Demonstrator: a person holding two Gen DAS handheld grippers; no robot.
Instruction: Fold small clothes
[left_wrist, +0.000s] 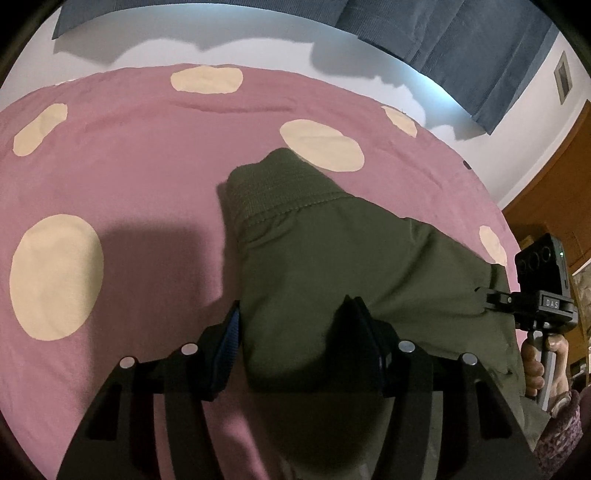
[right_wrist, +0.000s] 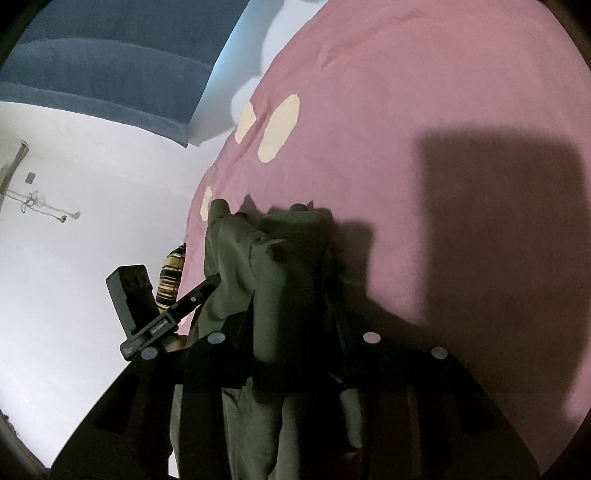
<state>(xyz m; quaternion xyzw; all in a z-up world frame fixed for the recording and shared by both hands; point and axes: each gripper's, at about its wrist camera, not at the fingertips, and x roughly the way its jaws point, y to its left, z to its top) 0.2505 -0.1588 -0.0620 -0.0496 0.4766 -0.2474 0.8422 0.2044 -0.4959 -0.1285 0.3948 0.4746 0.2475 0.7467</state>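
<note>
An olive green garment (left_wrist: 343, 266) with a ribbed waistband (left_wrist: 280, 184) lies on the pink bedspread (left_wrist: 129, 177). My left gripper (left_wrist: 295, 332) has its jaws apart, one on each side of the garment's near edge, and the cloth runs between them. In the right wrist view the same garment (right_wrist: 280, 266) hangs bunched between the fingers of my right gripper (right_wrist: 291, 306), which pinches it and holds it above the bed. The right gripper's body shows at the right edge of the left wrist view (left_wrist: 543, 291).
The pink bedspread has cream spots (left_wrist: 55, 277) and covers the bed. A white wall (right_wrist: 74, 221) and a dark blue curtain (left_wrist: 461, 55) lie beyond it. A wooden door (left_wrist: 554, 177) stands at the right. The left gripper's body (right_wrist: 147, 310) shows in the right wrist view.
</note>
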